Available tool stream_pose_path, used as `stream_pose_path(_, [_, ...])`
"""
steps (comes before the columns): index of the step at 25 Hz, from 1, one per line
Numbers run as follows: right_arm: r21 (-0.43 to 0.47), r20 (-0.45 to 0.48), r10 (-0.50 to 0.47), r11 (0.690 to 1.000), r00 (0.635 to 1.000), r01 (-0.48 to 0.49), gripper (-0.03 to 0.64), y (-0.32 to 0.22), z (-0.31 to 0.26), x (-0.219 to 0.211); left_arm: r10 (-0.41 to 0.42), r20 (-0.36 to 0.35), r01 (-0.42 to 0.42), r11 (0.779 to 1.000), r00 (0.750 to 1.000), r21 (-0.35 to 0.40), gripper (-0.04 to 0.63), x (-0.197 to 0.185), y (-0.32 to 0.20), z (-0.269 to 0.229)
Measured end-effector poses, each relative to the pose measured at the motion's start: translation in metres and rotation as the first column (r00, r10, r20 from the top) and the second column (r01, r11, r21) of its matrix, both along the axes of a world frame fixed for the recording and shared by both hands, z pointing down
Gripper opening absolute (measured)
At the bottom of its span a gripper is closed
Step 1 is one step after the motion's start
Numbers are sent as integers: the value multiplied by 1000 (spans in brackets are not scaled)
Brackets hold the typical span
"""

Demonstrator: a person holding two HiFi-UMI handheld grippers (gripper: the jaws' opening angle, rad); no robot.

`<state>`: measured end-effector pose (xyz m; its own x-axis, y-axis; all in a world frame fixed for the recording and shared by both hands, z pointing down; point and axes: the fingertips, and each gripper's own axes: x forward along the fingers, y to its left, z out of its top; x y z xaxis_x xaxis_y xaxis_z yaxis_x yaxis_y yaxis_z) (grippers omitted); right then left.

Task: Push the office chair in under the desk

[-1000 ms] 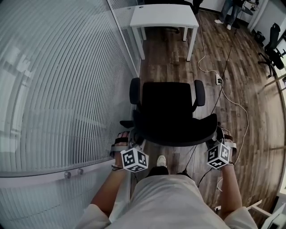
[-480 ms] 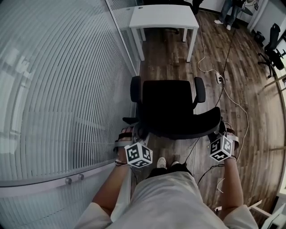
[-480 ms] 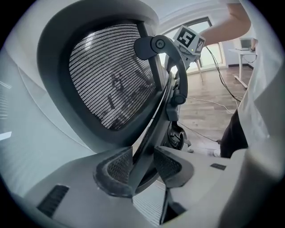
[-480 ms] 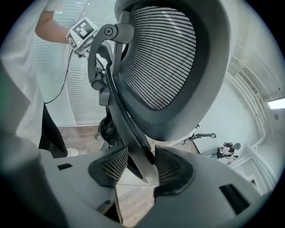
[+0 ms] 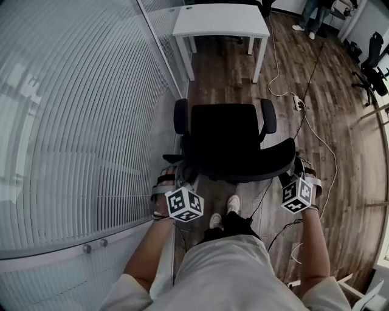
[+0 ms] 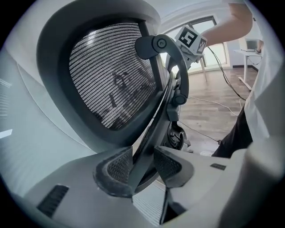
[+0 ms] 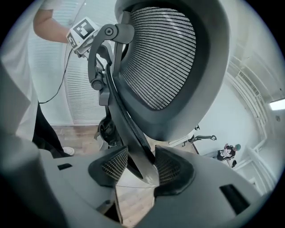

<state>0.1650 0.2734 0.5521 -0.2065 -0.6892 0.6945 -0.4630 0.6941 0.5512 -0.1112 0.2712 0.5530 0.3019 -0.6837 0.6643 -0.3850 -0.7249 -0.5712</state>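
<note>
A black office chair (image 5: 225, 130) stands on the wood floor, its seat facing the white desk (image 5: 222, 21) farther ahead. Floor shows between chair and desk. My left gripper (image 5: 182, 176) holds the left edge of the mesh backrest (image 6: 111, 75). In the left gripper view the dark backrest frame runs between the pads of that gripper (image 6: 143, 165). My right gripper (image 5: 296, 167) holds the right edge of the backrest (image 7: 164, 58). There the frame's thin rim sits between the pads of the right gripper (image 7: 141, 165). Both are shut on it.
A glass wall with blinds (image 5: 79, 121) runs close along the chair's left side. A white cable and power strip (image 5: 297, 104) lie on the floor to the right. Another black chair (image 5: 372, 61) stands far right. A person (image 5: 313, 15) stands beyond the desk.
The chair has rolled a little forward toward the desk with both grippers still on its backrest. The person's foot has stepped forward behind it.
</note>
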Motion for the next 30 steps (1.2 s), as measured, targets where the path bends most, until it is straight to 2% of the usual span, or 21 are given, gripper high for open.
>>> stream_pose_path(16, [19,14,-43,999,999,43,202,-54,7,14,-73,26,73,997,997,-15,167,13,-50,10])
stream_pose_path(30, [11,-3,-25,1000,1000,25,202,-103,2,15,-61,10,61,998,998,0,169,15,-99,3])
